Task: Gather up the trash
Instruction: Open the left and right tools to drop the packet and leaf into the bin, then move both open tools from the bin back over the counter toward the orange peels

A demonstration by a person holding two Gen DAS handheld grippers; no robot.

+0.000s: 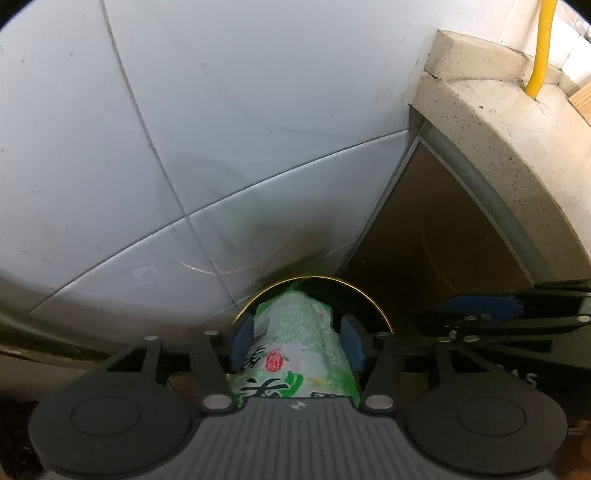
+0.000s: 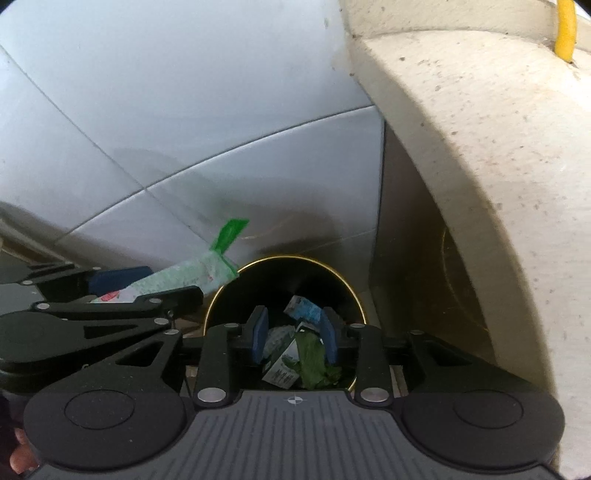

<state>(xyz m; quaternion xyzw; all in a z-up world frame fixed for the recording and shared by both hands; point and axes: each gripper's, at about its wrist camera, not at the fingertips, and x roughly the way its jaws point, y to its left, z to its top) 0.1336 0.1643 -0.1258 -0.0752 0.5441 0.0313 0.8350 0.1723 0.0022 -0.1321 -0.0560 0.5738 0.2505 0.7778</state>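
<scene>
The green and white wrapper sits between the blue pads of the left gripper, its long axis running straight forward along the fingers and its far end reaching past the gold rim of the black bin. In the left wrist view the pads stand close on either side of it, yet a sliver of gap shows on the right side, so whether they press on it or have let go I cannot tell. From the right wrist view the same wrapper pokes out of that gripper at a slant, its green tip up over the bin's left edge rather than over the middle of the opening.

The right gripper hangs directly above the bin with its jaws apart and nothing between them; past its blue pads lie trash already in the bin: a blue and white carton, a dark printed packet and a crumpled green piece.

The move to come turns on the wrapper lying lengthwise toward the bin, with the left hand the only one near it. Judging by this, the wrapper is being dropped in, and its tip near the rim could catch there.

Around the bin is pale grey floor tile, and to the right a speckled stone ledge with a yellow pipe rising from it.
</scene>
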